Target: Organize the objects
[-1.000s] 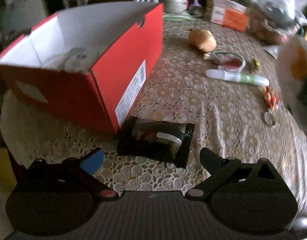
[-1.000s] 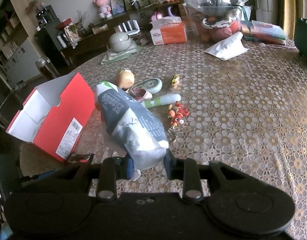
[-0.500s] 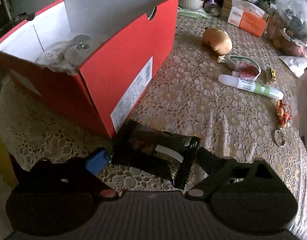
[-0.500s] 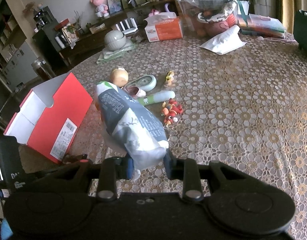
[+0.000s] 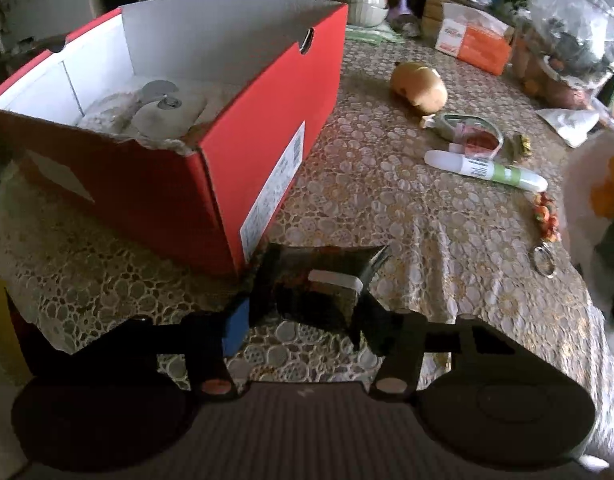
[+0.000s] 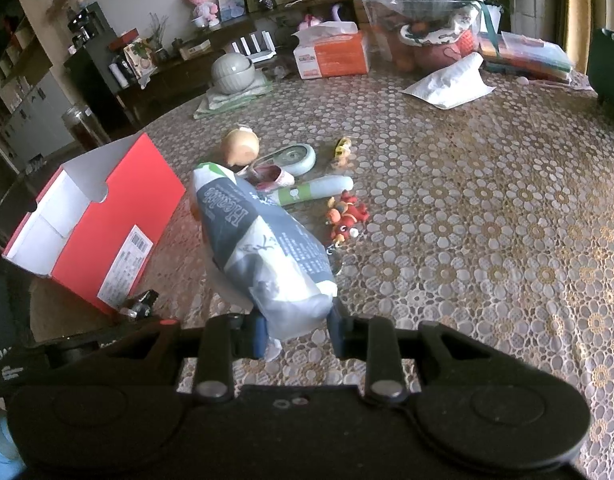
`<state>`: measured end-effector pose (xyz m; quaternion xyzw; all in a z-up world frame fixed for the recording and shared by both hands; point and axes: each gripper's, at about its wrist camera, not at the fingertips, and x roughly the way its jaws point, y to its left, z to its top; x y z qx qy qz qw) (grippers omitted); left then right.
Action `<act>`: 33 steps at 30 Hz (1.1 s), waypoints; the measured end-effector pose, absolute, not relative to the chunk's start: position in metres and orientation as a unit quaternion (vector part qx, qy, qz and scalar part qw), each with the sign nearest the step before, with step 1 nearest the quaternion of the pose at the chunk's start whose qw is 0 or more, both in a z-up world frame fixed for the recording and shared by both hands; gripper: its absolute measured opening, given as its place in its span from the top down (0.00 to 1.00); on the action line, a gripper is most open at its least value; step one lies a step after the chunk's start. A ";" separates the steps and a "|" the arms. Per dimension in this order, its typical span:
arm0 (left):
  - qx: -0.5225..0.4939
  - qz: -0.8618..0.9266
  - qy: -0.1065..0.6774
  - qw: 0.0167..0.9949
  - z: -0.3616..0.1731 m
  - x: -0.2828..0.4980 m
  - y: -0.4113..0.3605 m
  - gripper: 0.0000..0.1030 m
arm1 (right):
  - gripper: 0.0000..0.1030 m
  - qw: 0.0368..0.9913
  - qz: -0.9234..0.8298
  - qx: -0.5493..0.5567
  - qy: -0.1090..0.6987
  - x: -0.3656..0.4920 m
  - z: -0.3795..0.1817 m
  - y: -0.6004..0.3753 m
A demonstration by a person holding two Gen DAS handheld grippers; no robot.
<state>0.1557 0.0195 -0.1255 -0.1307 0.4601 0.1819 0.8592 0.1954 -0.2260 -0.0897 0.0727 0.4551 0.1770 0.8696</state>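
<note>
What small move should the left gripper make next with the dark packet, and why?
Probably finish closing, then lift. The left gripper is closing with the dark packet between its fingers, beside the open red box, where the packet probably goes.

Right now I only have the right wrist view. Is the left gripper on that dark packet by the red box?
Observer: Yes. The left gripper has the packet between its jaws, which are closing, with a pad at each end.
Operator: Is the box empty?
Observer: No. The box holds pale, crumpled stuff at its near end.
</note>
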 end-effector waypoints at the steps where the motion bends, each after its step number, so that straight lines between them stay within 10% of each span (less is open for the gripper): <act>1: -0.129 0.176 0.459 0.862 -0.125 0.154 0.020 0.50 | 0.72 0.870 0.177 0.069 0.455 0.194 -0.089 -0.225; 33: -0.071 0.021 0.390 0.918 -0.113 0.103 0.027 0.74 | 0.72 0.879 0.163 0.008 0.448 0.180 -0.072 -0.179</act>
